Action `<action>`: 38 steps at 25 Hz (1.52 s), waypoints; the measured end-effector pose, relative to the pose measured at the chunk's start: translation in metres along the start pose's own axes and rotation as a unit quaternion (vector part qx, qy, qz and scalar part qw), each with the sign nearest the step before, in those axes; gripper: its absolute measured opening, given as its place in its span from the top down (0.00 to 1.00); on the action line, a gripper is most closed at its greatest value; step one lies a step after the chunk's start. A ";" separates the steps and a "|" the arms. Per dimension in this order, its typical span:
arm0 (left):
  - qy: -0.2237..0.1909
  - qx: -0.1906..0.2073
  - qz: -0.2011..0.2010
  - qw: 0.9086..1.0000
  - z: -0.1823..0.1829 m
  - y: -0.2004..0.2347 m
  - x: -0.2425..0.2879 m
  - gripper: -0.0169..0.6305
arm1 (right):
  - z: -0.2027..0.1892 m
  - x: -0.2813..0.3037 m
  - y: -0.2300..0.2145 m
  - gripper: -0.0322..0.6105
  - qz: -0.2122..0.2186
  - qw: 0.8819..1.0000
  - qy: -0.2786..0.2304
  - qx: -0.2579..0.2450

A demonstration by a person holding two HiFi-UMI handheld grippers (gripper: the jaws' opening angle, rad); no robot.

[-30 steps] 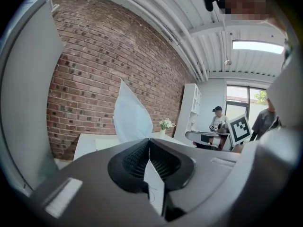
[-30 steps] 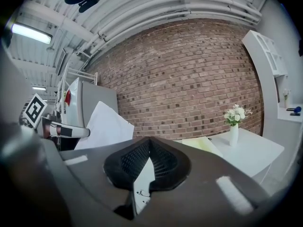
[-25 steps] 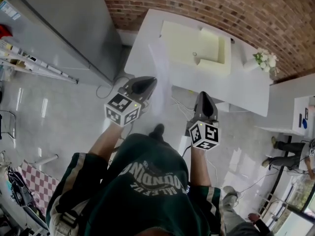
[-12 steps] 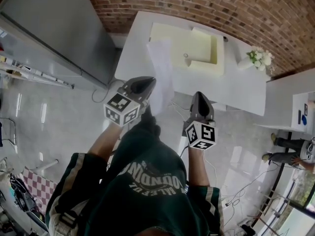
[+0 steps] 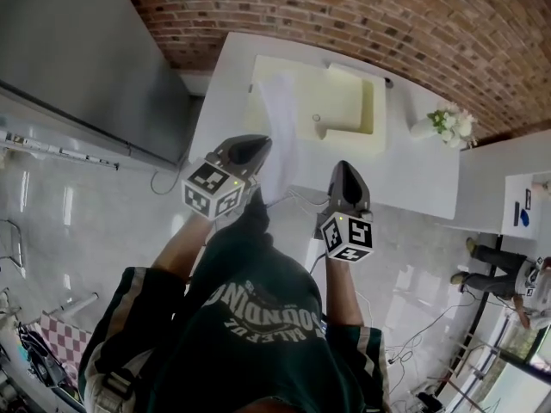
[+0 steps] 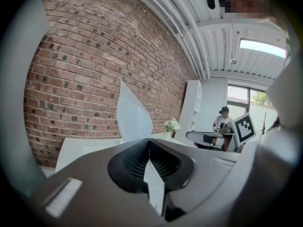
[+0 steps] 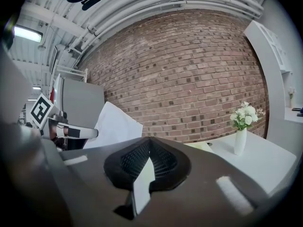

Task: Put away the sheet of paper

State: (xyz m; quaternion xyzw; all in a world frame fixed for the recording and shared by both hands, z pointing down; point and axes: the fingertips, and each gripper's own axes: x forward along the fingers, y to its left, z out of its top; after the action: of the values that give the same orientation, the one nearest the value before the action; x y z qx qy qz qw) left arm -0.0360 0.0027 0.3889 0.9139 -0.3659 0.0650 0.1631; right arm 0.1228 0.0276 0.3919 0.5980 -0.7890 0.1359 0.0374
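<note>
At the far left we see a tall grey cabinet (image 5: 77, 67) against the brick wall (image 5: 387, 15). Next comes our left tongs (image 5: 256, 144), closed tight on the lower edge of the sheet of paper (image 5: 281, 119). In the left gripper view the sheet stands up from the pinched tips and leans a little to the left against the brickwork. From the head view it is in the air over the near left part of the white desk (image 5: 422, 175). There it overlaps the left edge of the cream tray (image 5: 340, 101) lying on that desk. We cannot tell whether the sheet's far end touches anything.

To the right of the sheet, our right tongs (image 5: 345, 169) hang beside the desk's near edge. The jaws are pressed together with nothing pinched at their tips, well apart from the paper. Farther right, near the desk's far right corner, stands a white vase of pale flowers (image 5: 448, 126).
</note>
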 end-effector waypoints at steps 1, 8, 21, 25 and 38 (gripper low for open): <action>0.000 -0.001 -0.002 1.000 0.003 0.009 0.008 0.96 | 0.003 0.011 -0.002 0.95 -0.001 1.000 0.000 -0.001; 0.007 -0.003 -0.027 1.000 0.022 0.061 0.060 0.96 | 0.023 0.074 -0.016 0.95 -0.022 1.000 -0.002 -0.007; 0.014 0.002 -0.075 0.997 0.043 0.085 0.129 0.96 | 0.027 0.117 -0.048 0.95 -0.060 0.998 0.005 0.002; 0.010 0.000 -0.073 0.997 0.045 0.089 0.141 0.96 | 0.026 0.128 -0.054 0.95 -0.052 0.999 0.005 0.004; 0.013 -0.025 -0.063 0.998 0.039 0.102 0.173 0.96 | 0.011 0.149 -0.076 0.95 -0.045 0.998 0.023 0.024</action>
State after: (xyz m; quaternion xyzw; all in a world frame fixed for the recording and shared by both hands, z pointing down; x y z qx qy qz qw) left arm 0.0187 -0.1918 0.4187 0.9301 -0.3066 0.0571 0.1939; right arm 0.1541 -0.1327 0.4271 0.6301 -0.7569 0.1666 0.0473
